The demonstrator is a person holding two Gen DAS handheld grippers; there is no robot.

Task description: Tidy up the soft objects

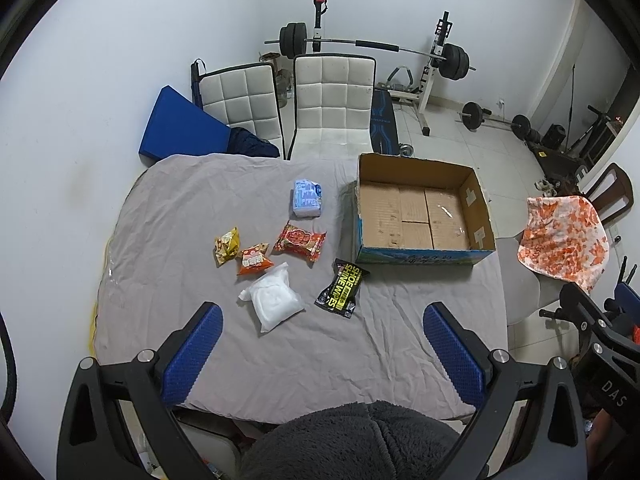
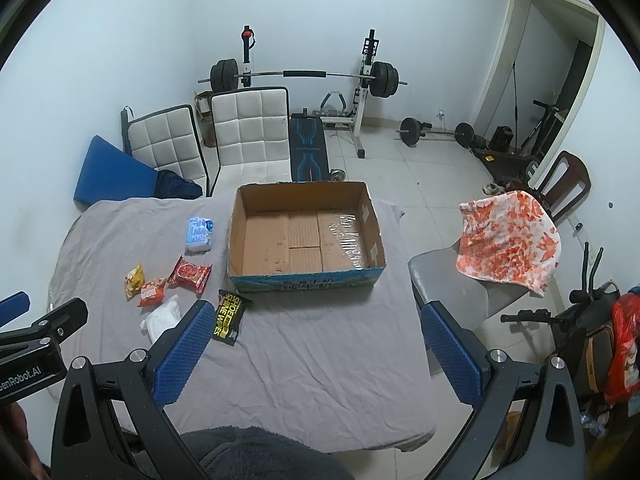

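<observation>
Several soft packs lie on the grey-clothed table (image 1: pixel 280 360): a blue tissue pack (image 1: pixel 307 197), a red snack bag (image 1: pixel 300 241), a yellow bag (image 1: pixel 227 245), an orange bag (image 1: pixel 253 264), a white pack (image 1: pixel 273 303) and a black shoe-wipes pack (image 1: pixel 340 288). An empty open cardboard box (image 1: pixel 424 210) stands at the table's far right. My left gripper (image 1: pixel 322 320) is open and empty, held above the near table, close to the white pack. My right gripper (image 2: pixel 314 318) is open and empty, in front of the box (image 2: pixel 306 238), with the wipes pack (image 2: pixel 229 316) by its left finger.
Two white chairs (image 1: pixel 332 104) stand behind the table, with a blue mat (image 1: pixel 180 126) on the left. A grey chair with an orange-patterned cloth (image 1: pixel 564 236) stands on the right. A barbell rack (image 1: pixel 436 64) and weights fill the back of the room.
</observation>
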